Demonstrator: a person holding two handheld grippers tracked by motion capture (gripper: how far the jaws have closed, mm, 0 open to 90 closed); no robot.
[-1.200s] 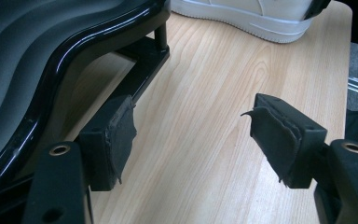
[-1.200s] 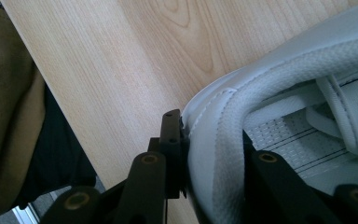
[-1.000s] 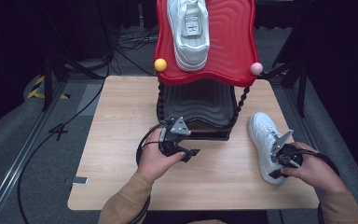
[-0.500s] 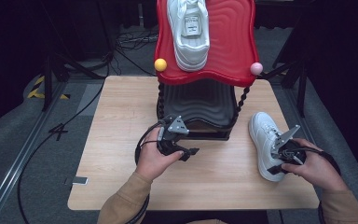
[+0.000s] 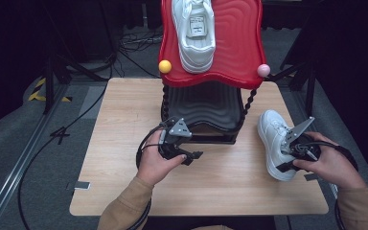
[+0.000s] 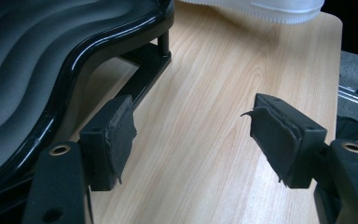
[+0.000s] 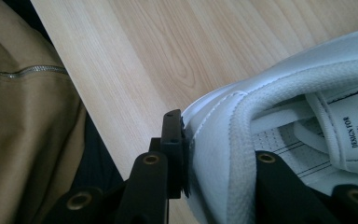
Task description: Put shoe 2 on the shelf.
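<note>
The right gripper [image 5: 287, 160] is clamped on the heel collar of the white leather sneaker [image 5: 274, 143] lying at the right side of the pale wooden table [image 5: 124, 129]; its inner jaw is hidden inside the shoe. The left gripper [image 5: 191, 155] hangs agape, holding nothing, beside the black wavy-shelved rack [image 5: 206, 103], whose lower shelf the red top tray [image 5: 242, 38] largely covers.

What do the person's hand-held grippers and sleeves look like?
Both hand-held grippers, left and right, are black, each topped by a grey three-cornered plate and trailing a black cable. Their jaws carry worn black foam pads with frayed edges, on black brackets with brass-ringed holes. The sleeves are tan.
</note>
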